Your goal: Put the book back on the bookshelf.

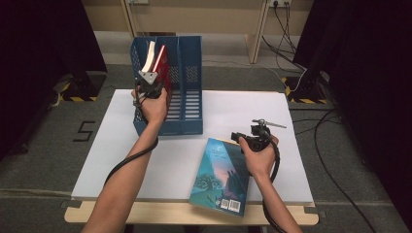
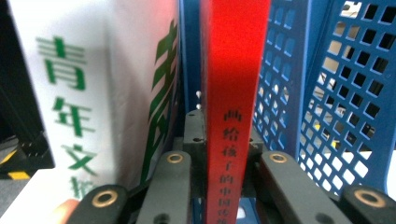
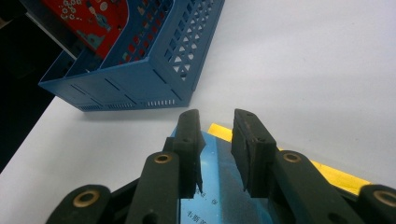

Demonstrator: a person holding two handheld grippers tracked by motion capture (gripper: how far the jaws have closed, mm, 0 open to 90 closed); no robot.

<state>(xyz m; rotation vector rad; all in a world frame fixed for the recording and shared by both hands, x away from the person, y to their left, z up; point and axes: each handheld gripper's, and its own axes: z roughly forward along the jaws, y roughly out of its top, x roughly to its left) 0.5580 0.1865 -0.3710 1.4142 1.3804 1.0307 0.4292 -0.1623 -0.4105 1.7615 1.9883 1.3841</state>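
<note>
The left claw pinches the spine of a red book standing upright in the blue file rack, beside a white book. The right claw hangs spread, gripping nothing, over a blue book lying flat on the white surface.

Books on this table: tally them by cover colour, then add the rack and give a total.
Red book: 1
White book: 1
Blue-green book: 1
Blue file rack: 1
Total: 4
</note>
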